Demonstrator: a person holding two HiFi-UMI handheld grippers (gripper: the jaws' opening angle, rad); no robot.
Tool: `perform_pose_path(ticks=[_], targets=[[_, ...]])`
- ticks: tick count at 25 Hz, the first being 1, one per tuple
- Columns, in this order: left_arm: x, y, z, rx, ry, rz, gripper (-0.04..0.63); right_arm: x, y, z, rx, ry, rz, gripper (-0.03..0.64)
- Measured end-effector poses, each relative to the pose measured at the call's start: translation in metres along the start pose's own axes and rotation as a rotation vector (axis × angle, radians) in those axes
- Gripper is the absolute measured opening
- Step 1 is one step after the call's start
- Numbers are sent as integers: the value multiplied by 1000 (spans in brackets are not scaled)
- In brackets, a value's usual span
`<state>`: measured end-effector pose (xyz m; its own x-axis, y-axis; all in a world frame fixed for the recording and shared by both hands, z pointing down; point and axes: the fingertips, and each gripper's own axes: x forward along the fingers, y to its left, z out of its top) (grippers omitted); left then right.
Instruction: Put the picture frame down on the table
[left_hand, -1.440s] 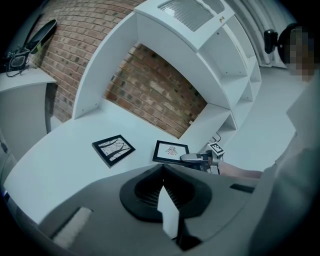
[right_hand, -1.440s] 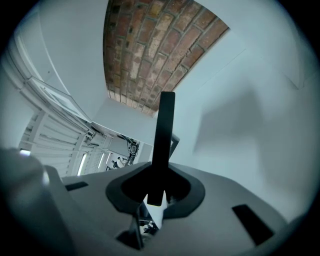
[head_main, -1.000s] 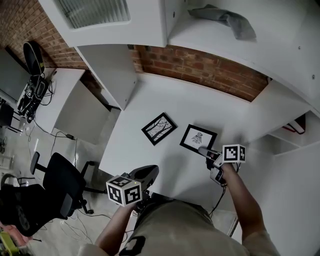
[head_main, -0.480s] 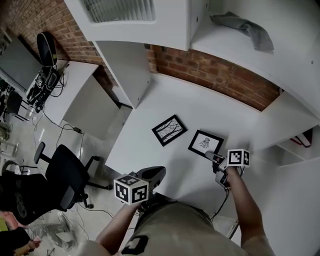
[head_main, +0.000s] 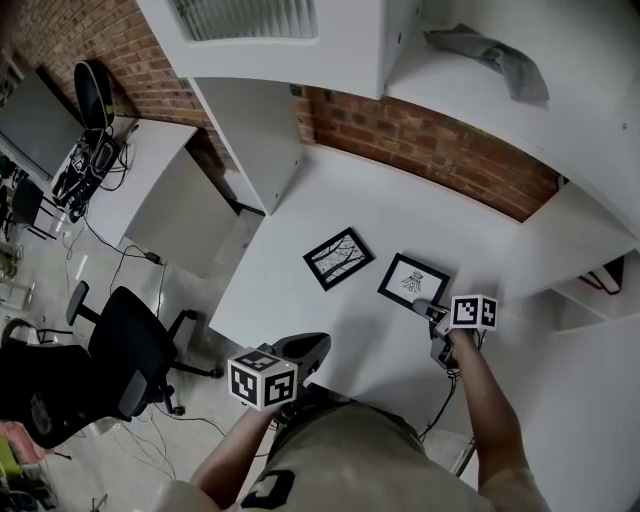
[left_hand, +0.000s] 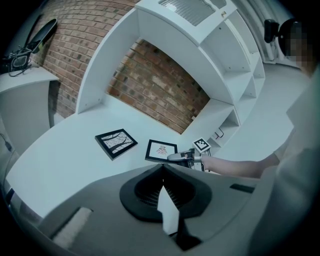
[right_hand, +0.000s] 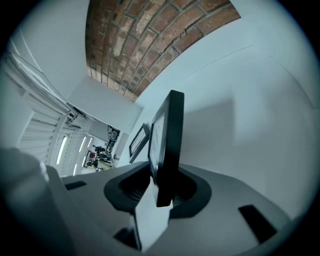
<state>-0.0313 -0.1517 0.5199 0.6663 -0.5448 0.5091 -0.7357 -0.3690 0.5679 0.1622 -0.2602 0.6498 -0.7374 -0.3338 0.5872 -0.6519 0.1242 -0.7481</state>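
The right arm reached forward, its tool (head_main: 424, 307) tilted down, jaws just opening around the picture frame (head_main: 412, 280); the left tool (head_main: 304, 347) was closed, empty.

Plan of the work area. The table (head_main: 330, 190) extends from the near edge to a brick wall (head_main: 420, 140) at its far side. Two frames lie on its near half: the left picture frame (head_main: 338, 258) and, just to its right, slightly nearer and apart from it, the right picture frame (head_main: 412, 281). Above the wall, a shelf (head_main: 440, 85) carries a crumpled cloth (head_main: 490, 50). An upright panel (head_main: 240, 140) bounds the table at far left. Beyond the panel, further left, stands a side desk (head_main: 140, 180) with cables (head_main: 85, 165) on its far end. An office chair (head_main: 130, 365) stands on the floor (head_main: 190, 290), left of the table's near corner. Shelving (head_main: 590, 290) stands to the table's right.
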Motion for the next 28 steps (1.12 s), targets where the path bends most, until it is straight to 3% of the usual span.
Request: perform_pose_path(ticks=[11,19,23,28], targets=[[-7,7,-5,8,2,32,3,7,-34,-3,-171,61,-236,195],[-3,3,-8,51,22,36,3,6,-36,-1,-264,57,-340,203],[-3,7,-10,64,27,51,3,1,-39,7,-277,20,-356,250],[-3,10,-12,61,36,55,3,-1,-49,5,-337,49,-419,250]])
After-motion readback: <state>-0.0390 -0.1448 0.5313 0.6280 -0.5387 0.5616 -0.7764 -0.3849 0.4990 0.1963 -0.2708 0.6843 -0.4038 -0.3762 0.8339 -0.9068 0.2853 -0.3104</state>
